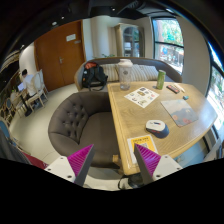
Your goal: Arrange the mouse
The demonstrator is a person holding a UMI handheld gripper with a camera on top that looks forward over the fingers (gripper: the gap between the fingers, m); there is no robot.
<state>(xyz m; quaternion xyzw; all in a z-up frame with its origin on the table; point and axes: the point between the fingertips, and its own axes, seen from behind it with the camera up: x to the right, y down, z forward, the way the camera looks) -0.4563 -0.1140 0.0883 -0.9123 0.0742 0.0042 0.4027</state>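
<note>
My gripper (112,152) is open, its two magenta pads (78,160) wide apart with nothing between them. It hovers over the near end of a long wooden table (130,125) and a grey tufted armchair (80,115). A small white rounded object (155,126), possibly the mouse, lies on the table ahead of the right finger. A small dark-and-white thing with a cord (125,183) shows low between the fingers by the table's near edge; I cannot tell what it is.
On the table lie papers (142,97), a sheet (185,113) and a green bottle (160,78). A sofa with a dark backpack (95,75) stands beyond. A person (25,85) sits at a desk far left, near a wooden door (62,55).
</note>
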